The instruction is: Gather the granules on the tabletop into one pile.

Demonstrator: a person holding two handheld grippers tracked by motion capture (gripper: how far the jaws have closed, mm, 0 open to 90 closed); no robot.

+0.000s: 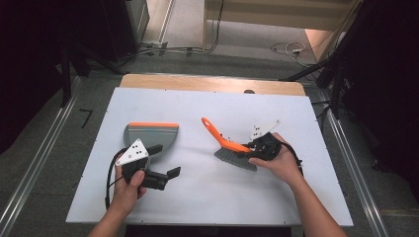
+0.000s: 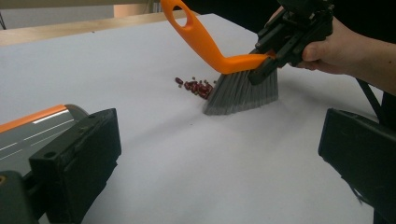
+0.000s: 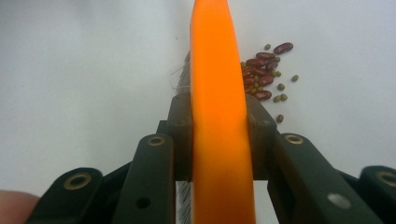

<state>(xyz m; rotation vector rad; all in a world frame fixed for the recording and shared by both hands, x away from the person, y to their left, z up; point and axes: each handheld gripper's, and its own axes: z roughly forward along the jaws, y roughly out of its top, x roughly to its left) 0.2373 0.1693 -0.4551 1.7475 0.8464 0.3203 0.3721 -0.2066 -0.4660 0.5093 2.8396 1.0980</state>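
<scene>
Right tool [image 1: 259, 146] clamped on brush [image 1: 232, 148]; beans [image 2: 196, 87] left of bristles, dustpan [image 1: 150, 136] farther left by open left tool [image 1: 160, 163].

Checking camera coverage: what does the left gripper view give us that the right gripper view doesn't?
Left gripper view alone: the dustpan with its orange edge beside the left claw, whose jaws stand wide apart, plus the grey bristles side-on, the looped end of the brush handle and the person's right hand. Right gripper view alone: the right claw clamped on the orange brush, and small green beans. Both: brush, red beans, white table.
</scene>
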